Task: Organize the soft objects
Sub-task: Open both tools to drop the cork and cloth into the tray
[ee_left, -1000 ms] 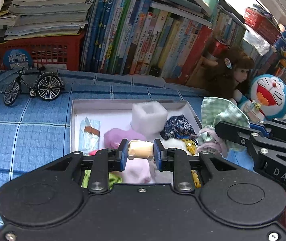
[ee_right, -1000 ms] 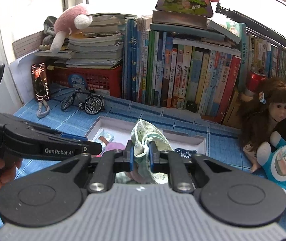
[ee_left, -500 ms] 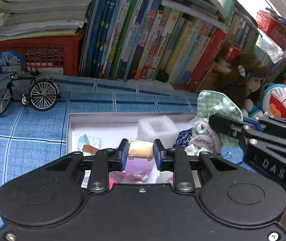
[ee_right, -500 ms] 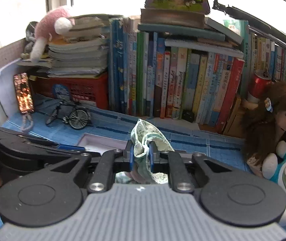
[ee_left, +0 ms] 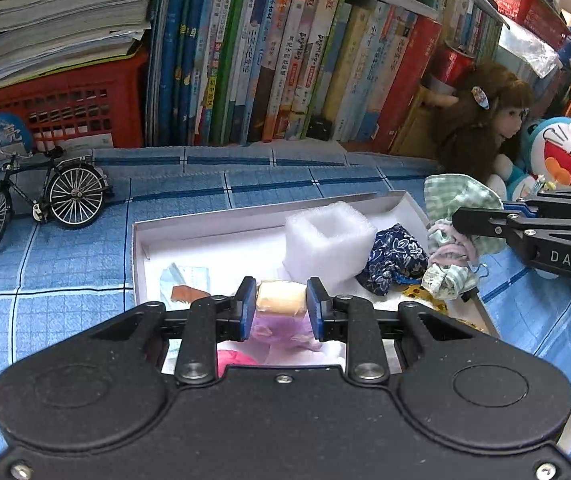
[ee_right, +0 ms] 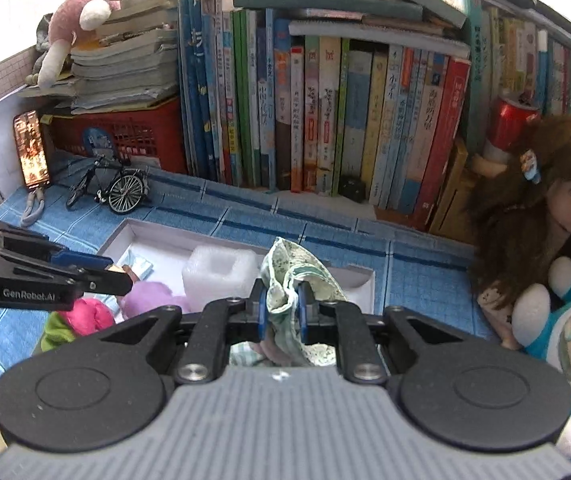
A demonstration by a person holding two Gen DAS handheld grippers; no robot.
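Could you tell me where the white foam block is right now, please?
The white foam block sits inside the shallow white box, toward its back right in the left wrist view, beside the dark blue floral pouch.

Upright books (ee_left: 285,60); model bicycle (ee_left: 41,196) before red basket (ee_left: 65,112)

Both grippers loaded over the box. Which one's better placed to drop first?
Left, probably. The left gripper holds its small beige roll over the open middle of the white box. The right gripper holds its green checked cloth at the box's crowded right edge.
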